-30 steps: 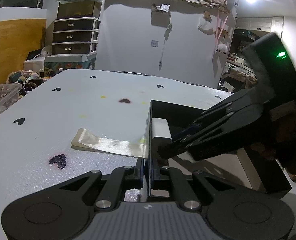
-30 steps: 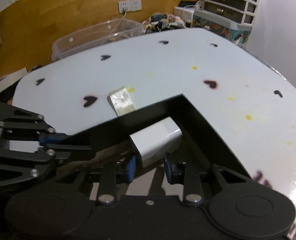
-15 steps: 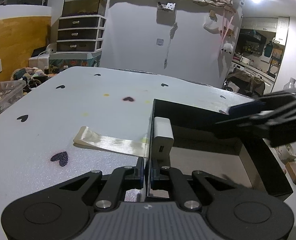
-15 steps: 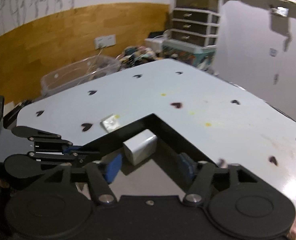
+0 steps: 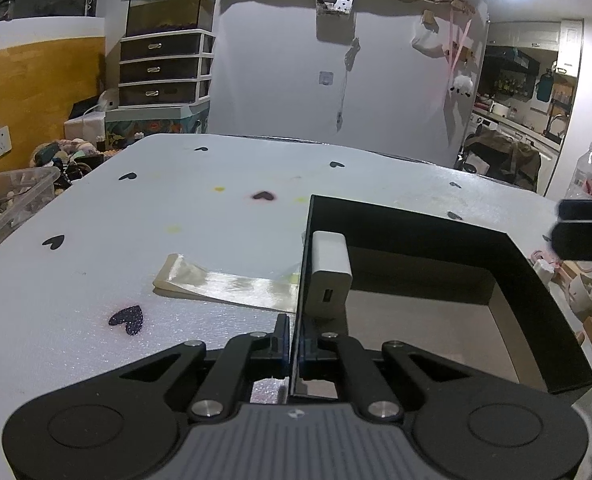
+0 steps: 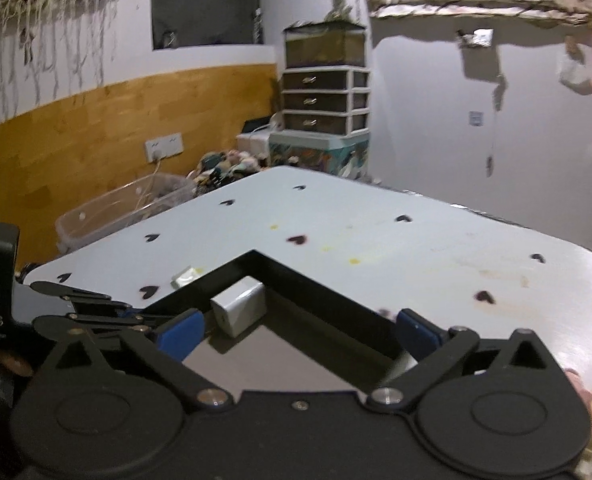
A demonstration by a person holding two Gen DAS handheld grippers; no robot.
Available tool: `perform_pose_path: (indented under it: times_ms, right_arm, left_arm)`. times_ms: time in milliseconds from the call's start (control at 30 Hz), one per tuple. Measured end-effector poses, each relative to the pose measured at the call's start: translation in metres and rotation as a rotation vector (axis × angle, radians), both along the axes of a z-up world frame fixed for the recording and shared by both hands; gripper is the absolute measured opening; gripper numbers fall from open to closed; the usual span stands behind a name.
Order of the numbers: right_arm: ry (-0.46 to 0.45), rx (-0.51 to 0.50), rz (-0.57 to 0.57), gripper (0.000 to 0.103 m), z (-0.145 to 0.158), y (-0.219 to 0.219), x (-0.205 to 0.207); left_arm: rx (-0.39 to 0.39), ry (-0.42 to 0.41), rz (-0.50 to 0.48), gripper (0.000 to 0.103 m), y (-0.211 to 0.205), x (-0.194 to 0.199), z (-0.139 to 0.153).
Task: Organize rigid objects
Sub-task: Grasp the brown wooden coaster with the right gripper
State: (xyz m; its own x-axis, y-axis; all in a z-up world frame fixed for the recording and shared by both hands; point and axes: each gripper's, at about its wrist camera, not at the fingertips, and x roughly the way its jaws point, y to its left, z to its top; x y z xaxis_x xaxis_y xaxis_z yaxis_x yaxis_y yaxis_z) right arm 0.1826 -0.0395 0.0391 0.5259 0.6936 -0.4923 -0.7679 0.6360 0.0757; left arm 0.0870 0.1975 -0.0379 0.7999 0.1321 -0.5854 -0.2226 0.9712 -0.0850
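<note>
A black open box [image 5: 536, 300] stands on the white table. A white charger block [image 5: 331, 276] lies inside it against the left wall; it also shows in the right wrist view [image 6: 240, 306]. My left gripper [image 5: 295, 338] is shut on the box's left wall near the front corner. My right gripper [image 6: 296, 330] is open and empty, raised above the box's near side, and shows at the right edge of the left wrist view [image 5: 588, 236].
A strip of clear tape [image 5: 224, 284] lies on the table left of the box. Small wooden and white objects [image 5: 588, 300] lie right of the box. A clear bin [image 6: 124, 208] stands off the table's left side.
My right gripper let go of the charger block, opened, and pulled up and back out of the box. The block stays in the box. My left gripper has not moved.
</note>
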Motion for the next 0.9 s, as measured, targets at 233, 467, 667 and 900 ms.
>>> perform_pose_path:
  times_ms: [233,467,667,900]
  right_arm:
    - [-0.016,0.016,-0.168,0.103,-0.014,-0.051,-0.007]
    - [0.01,0.01,-0.373,0.103,-0.038,-0.102,-0.017]
    - [0.007,-0.026,-0.531,0.103,-0.059,-0.133,-0.028]
    - [0.069,-0.073,-0.636,0.103,-0.079,-0.156,-0.019]
  left_arm:
    - [-0.003,0.001,0.013,0.003,-0.001,0.0,0.0]
    - [-0.003,0.001,0.017,0.004,-0.001,0.0,0.001]
    - [-0.002,0.0,0.017,0.004,-0.001,-0.001,0.0]
    - [-0.004,-0.001,0.019,0.004,-0.001,-0.001,0.001]
